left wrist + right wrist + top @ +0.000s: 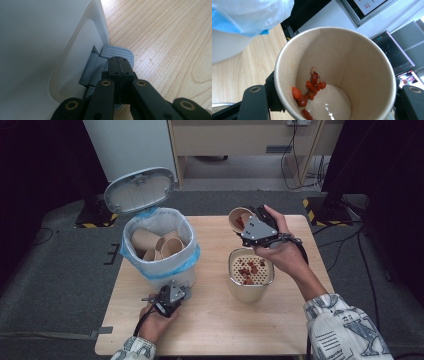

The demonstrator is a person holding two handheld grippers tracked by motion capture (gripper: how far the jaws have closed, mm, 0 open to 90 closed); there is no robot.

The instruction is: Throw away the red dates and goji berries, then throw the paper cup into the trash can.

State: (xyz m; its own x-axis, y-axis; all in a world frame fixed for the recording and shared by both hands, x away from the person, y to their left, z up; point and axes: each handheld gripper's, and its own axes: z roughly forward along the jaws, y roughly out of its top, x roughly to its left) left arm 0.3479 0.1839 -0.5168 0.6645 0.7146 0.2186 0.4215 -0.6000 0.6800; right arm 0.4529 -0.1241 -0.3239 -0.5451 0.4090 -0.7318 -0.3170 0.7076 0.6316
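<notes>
The lidded bin [159, 245] stands at the table's far left, its pedal [119, 53] pressed by the left gripper [119, 65] with jaws together. Right of it, above the strainer pot [251, 274], a paper cup [334, 72] is clamped across its wall by the right gripper [248, 229]. The cup is judged light and crushable, so it is best held gently at mid-wall while its red scraps [310, 87] are emptied.

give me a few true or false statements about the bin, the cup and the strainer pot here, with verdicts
1. The bin's lid stands open. True.
2. The left gripper has its jaws shut, over the grey pedal. True.
3. The paper cup in the right gripper is empty. False: red bits cling inside it.
4. The bin holds no cups. False: several brown paper cups lie inside.
5. The strainer pot has red bits on its perforated insert. True.
</notes>
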